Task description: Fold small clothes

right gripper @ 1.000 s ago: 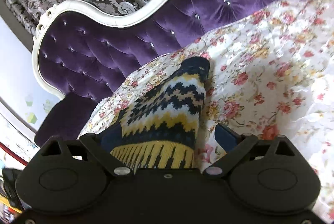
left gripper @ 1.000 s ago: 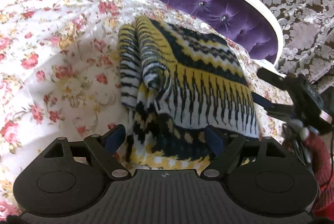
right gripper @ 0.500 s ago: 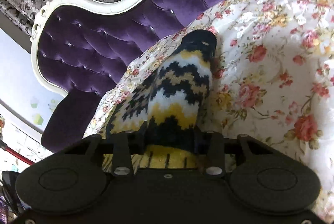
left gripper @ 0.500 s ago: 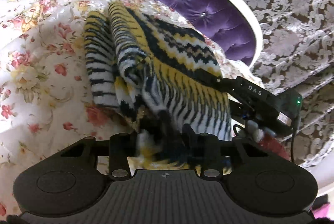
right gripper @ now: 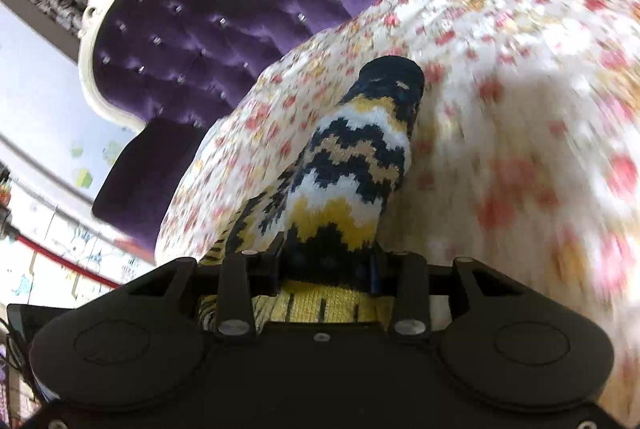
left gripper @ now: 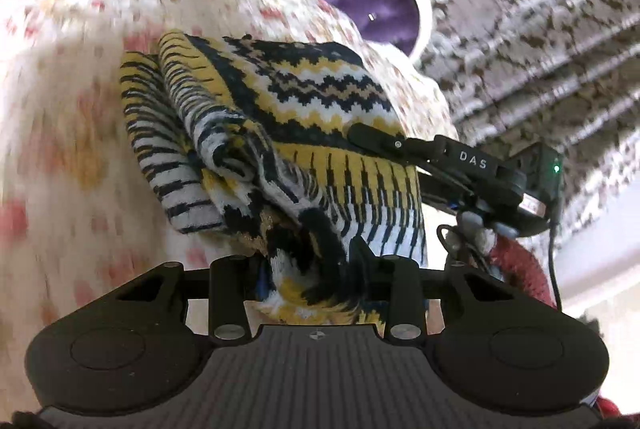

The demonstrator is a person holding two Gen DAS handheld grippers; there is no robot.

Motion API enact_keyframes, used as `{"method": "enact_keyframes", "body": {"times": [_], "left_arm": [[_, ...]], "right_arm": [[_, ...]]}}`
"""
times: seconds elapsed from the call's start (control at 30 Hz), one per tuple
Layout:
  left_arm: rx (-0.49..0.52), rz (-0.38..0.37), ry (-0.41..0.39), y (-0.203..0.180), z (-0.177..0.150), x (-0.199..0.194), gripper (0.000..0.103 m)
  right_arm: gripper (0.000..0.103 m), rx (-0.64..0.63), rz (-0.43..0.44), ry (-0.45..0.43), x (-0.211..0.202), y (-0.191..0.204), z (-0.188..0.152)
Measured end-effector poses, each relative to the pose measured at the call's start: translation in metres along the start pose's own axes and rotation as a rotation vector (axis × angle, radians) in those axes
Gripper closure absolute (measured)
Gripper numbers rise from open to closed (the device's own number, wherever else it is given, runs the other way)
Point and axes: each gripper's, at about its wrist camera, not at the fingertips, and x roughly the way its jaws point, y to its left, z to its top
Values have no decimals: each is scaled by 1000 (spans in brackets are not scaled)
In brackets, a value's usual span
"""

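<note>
Left tool (left gripper: pixel 312 261) clamped tight on knit fabric, right tool (right gripper: pixel 326 261) likewise pinched closed on fabric

Both grippers close on the knitted garment and lift its near edge off the floral bedspread

A second ago the left gripper (left gripper: pixel 316 269) and right gripper (right gripper: pixel 326 265) stood wide open around the striped knit (left gripper: pixel 304 133); now each pinches its near hem. The fabric has bunched and risen from the floral bedspread (left gripper: pixel 60 109), which now streaks with motion blur, and the right gripper has come in over the knit's right edge.
</note>
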Motion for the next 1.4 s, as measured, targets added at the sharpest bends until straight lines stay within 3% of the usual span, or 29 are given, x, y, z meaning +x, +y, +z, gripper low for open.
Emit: {"method": "enact_keyframes", "body": {"times": [0.17,0.4,0.6,0.67,0.8,0.9,1.07,1.23,1.4], "left_arm": [[29,15,25,-19,-50,-14,65],[93,164,-35,-27,-96,-26,65],[86,246,-102,-23,-121,-36,57],[126,285,-128,-30,-127,-39,54],[178,337,-190,-45,-141,-49,37],[222,359,-250,-56,-149,-61,24],[307,408,-353,-78,-138,-73,13],[390,431,-391,-89,-103,-64,12],[427,500,-401,-82,-65,-37,12]], "right_arm": [[54,-13,24,4,-34,13,-44],[48,-25,-32,-16,-51,11,-79],[38,-52,-102,-66,-65,8,-95],[28,-82,-137,-94,-72,10,-99],[20,-129,-173,-157,-88,15,-106],[4,-166,-190,-215,-105,20,-111],[0,-189,-234,-286,-125,24,-114],[0,-212,-339,-299,-124,24,-112],[0,-243,-365,-293,-118,27,-109]]}}
